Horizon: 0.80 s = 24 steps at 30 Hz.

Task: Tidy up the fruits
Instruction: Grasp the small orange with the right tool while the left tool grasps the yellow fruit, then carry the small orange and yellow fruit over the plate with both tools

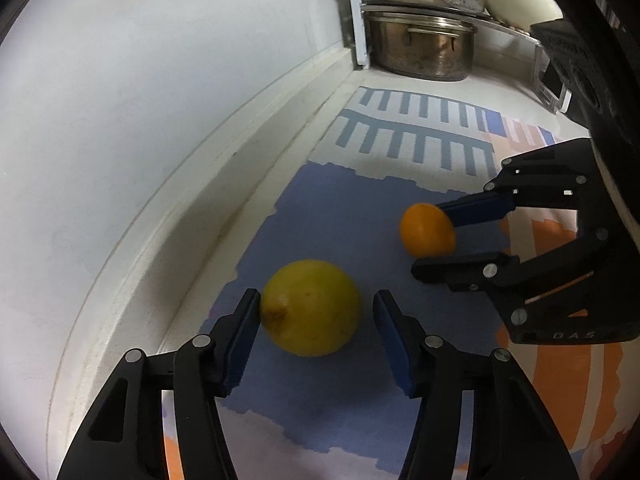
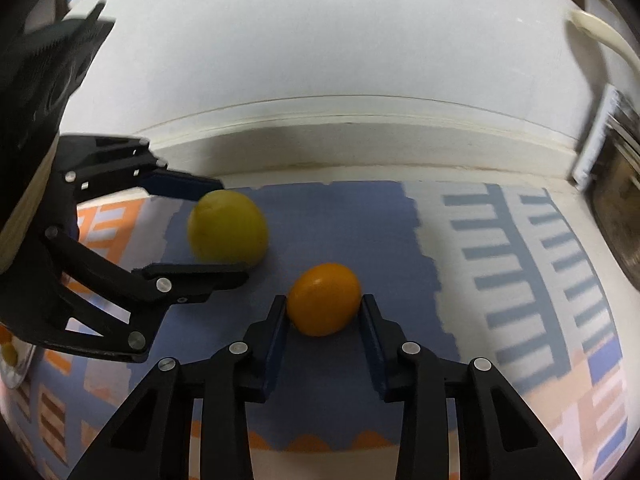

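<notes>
The left gripper (image 1: 316, 308) stood with its jaws spread around the lemon (image 1: 311, 307); the left finger touched the fruit's stem end, while a gap remained at the right finger. The lemon rested on the blue zone of the patterned mat (image 1: 352, 204). From the lemon, the orange (image 1: 427, 230) lay at about 2 o'clock, near but apart. The right gripper (image 1: 436, 240) bracketed the orange, jaws spread; whether the pads pressed the fruit could not be told.

The raised white ledge (image 1: 248, 148) bounded the counter from 7 to 12 o'clock in the left wrist view, leaving a narrow bare strip beside the mat. Mat surface lay unoccupied beyond both fruits toward 12 o'clock, up to a steel pot (image 1: 424, 50) under a rack.

The right wrist view alone showed the orange (image 2: 324, 299) between the right gripper's (image 2: 325, 308) blue pads, the lemon (image 2: 227, 227) at 10 o'clock inside the left gripper (image 2: 218, 232), and the wall (image 2: 320, 40) running straight across behind the mat's far edge.
</notes>
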### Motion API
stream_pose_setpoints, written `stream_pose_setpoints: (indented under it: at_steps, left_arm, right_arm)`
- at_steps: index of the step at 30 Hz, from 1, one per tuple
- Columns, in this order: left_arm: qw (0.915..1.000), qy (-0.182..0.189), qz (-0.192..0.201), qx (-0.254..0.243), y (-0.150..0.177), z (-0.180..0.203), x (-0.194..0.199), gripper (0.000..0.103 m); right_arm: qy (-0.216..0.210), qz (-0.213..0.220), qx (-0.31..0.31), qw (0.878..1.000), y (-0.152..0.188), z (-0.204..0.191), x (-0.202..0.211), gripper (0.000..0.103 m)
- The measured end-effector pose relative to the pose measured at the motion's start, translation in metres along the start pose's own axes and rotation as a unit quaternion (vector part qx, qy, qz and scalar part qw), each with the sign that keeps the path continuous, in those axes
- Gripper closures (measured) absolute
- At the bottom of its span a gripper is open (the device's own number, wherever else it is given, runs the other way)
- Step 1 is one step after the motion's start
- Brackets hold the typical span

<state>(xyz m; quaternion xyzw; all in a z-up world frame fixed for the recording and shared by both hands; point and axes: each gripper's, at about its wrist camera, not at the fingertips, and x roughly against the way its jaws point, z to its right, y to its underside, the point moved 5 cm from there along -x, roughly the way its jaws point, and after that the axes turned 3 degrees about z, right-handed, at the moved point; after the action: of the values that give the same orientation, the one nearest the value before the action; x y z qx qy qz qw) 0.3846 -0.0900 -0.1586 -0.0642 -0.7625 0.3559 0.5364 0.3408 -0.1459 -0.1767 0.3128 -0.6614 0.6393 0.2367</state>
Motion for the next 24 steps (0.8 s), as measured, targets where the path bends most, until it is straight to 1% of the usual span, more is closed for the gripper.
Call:
stream_pose_setpoints:
  at_steps: [3, 5, 7, 10, 14, 15, 20, 22, 24]
  left_arm:
    - [0.9999, -0.013, -0.001, 0.01, -0.001, -0.002, -0.001, 0.054]
    - [0.9995, -0.012, -0.009, 0.029, -0.001, -0.004, 0.001, 0.054]
    - [0.9989, -0.021, -0.015, 0.04, 0.001, -0.002, 0.005, 0.054]
    - [0.9973, -0.029, -0.007, 0.066, 0.003, 0.004, 0.021, 0.054]
    - [0.9951, -0.037, 0.01, 0.091, 0.006, 0.012, 0.053, 0.054]
    - [0.9944, -0.038, 0.014, 0.098, 0.008, 0.014, 0.061, 0.054]
    - [0.9903, -0.056, 0.027, 0.124, 0.02, 0.025, 0.097, 0.054]
    - [0.9877, -0.068, 0.029, 0.138, 0.028, 0.029, 0.111, 0.054]
    - [0.9834, -0.081, 0.036, 0.158, 0.037, 0.03, 0.125, 0.054]
  right_arm:
    - [0.013, 0.009, -0.013, 1.0, 0.0, -0.001, 0.006, 0.067]
    - [0.03, 0.015, -0.014, 0.999, 0.002, -0.001, 0.012, 0.067]
    - [0.036, 0.018, -0.021, 0.999, 0.004, -0.001, 0.018, 0.067]
    - [0.028, 0.025, -0.031, 0.999, 0.004, 0.006, 0.028, 0.067]
    - [0.014, 0.035, -0.037, 0.999, 0.006, -0.005, 0.041, 0.067]
    - [0.012, 0.036, -0.038, 0.999, 0.004, 0.003, 0.045, 0.067]
    - [-0.005, 0.046, -0.032, 0.998, 0.009, -0.013, 0.065, 0.067]
    - [-0.014, 0.049, -0.029, 0.998, 0.012, -0.022, 0.076, 0.067]
    - [-0.024, 0.051, -0.026, 0.998, 0.015, -0.027, 0.08, 0.067]
